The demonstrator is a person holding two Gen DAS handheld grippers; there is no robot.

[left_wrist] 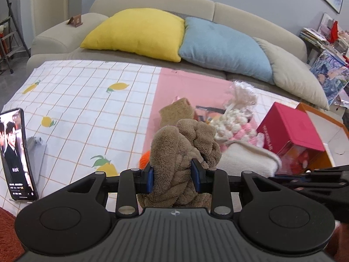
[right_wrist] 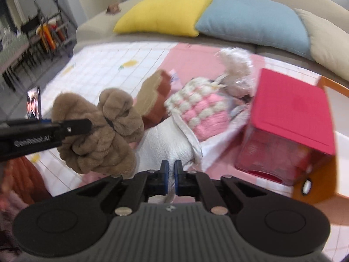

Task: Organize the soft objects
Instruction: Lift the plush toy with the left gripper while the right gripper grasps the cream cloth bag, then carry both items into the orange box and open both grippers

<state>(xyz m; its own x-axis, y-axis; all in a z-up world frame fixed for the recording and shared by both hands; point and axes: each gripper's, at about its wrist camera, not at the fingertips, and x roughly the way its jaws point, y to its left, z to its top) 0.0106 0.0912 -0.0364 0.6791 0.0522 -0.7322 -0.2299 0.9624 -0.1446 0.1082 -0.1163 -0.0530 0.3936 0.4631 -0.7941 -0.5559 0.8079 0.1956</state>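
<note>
Your left gripper is clamped on a brown fleece bundle, its blue pads pressed into the plush on both sides. From the right wrist view the same bundle hangs off the surface, bunched into lobes above and below the black left gripper that crosses the frame from the left.

Your right gripper has its jaws drawn close together, with only a narrow slot between the blue pads. A strip of white fabric seems to run down through that slot, but the view is blurred there, so whether it is truly pinched is hard to say. That fabric belongs to a white fluffy cloth lying just ahead of the gripper on the pink part of the cover.

Beyond the white cloth sits a pink and white knitted piece, resting against it. A tan and brown toast-shaped plush lies just behind the fleece bundle, and a cream pompom-like item in clear wrap is behind the knitted piece. To the right stands a red box, next to an orange box.

A phone stands propped at the left edge of the lemon-print cloth. Yellow, blue and beige cushions lean in a row on the sofa behind.
</note>
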